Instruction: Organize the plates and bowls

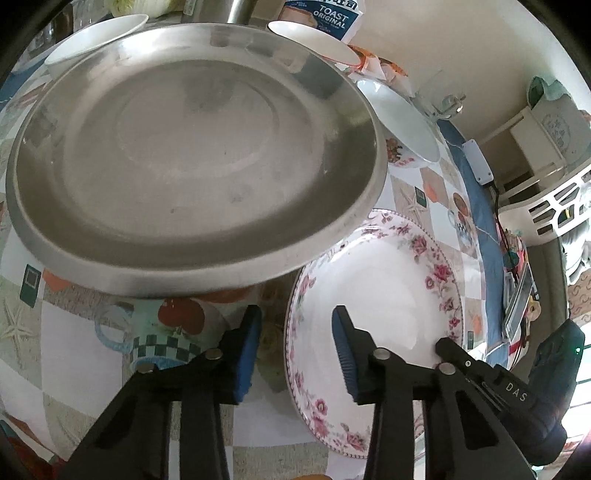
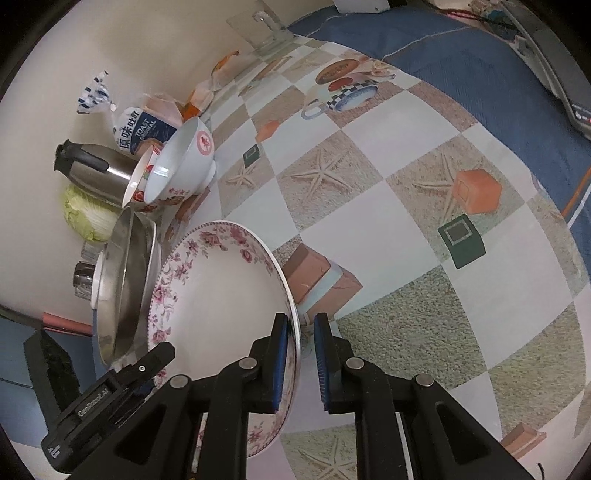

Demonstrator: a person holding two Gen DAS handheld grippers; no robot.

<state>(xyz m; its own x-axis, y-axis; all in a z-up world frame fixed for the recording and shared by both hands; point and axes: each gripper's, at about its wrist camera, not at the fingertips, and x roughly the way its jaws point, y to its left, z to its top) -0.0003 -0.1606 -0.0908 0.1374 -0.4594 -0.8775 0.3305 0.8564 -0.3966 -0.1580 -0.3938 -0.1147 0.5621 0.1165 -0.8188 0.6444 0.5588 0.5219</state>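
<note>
A white plate with a pink floral rim (image 1: 384,280) lies on the patterned tablecloth, beside a large steel plate (image 1: 192,147). My left gripper (image 1: 295,347) is open over the floral plate's near left rim, one finger on each side of the rim. In the right wrist view my right gripper (image 2: 300,363) has its jaws astride the floral plate's (image 2: 221,288) rim, a gap still showing on the right pad; the plate looks tilted up. The steel plate (image 2: 122,280) stands behind it. Two nested white bowls (image 2: 177,170) sit further back.
White bowls (image 1: 399,118) ring the steel plate's far side. A toast bag (image 2: 144,129), steel kettle (image 2: 96,166), cabbage (image 2: 88,218) and glass mug (image 2: 264,27) line the wall. A white basket (image 1: 546,206) stands beyond the table's blue edge.
</note>
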